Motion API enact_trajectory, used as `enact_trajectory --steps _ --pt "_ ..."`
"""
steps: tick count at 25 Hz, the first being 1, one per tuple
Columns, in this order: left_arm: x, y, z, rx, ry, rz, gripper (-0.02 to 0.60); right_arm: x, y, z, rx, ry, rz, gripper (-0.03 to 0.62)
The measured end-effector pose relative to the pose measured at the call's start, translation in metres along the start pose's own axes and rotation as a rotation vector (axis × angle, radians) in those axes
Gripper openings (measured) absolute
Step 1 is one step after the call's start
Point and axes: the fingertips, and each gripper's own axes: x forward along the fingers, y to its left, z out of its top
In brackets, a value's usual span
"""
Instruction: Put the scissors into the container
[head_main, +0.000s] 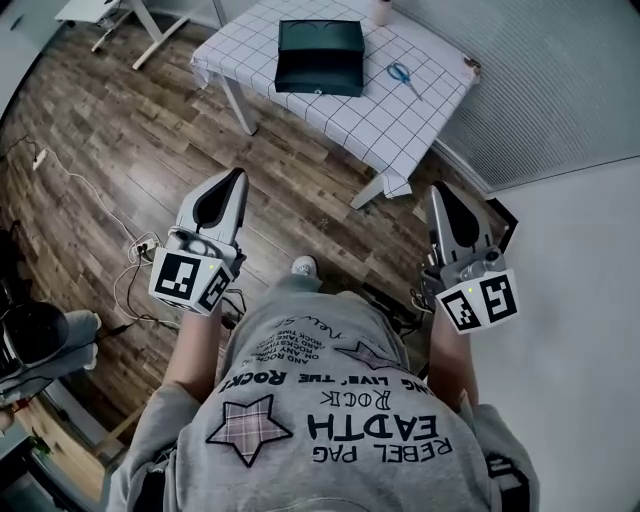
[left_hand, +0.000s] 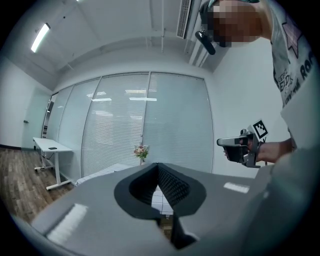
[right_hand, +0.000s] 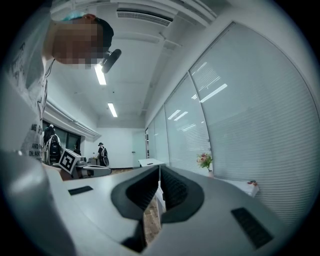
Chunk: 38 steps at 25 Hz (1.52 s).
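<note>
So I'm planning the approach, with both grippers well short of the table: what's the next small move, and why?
Probably carry the right gripper forward toward the table, then open it. Its jaws are together with nothing between them. The scissors lie flat on the cloth to the right of the dark container, on that gripper's side and well out of reach.

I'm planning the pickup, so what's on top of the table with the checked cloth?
A dark container, blue scissors lying to its right, apart from it, and a pale vase at the far edge. The cloth covers the tabletop itself.
</note>
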Motion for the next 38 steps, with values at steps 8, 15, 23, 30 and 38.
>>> enact_trajectory --steps 8,15,23,30,38 --pt "0.009 0.021 -0.004 -0.002 0.005 -0.015 0.002 0.015 -0.005 -0.004 0.011 0.003 -0.032 0.018" --pt "0.013 0.026 -0.015 -0.011 0.02 -0.015 0.002 0.021 -0.014 -0.01 0.017 0.006 -0.044 0.018" --pt "0.023 0.059 -0.014 -0.022 0.016 0.05 0.002 0.066 -0.024 -0.011 0.021 0.013 0.014 0.018" --pt "0.049 0.093 -0.008 -0.024 0.026 0.119 0.002 0.126 -0.047 -0.012 0.021 0.013 0.073 0.018" --pt "0.103 0.123 -0.002 -0.037 0.031 0.165 0.002 0.194 -0.081 -0.007 -0.074 0.043 0.131 0.018"
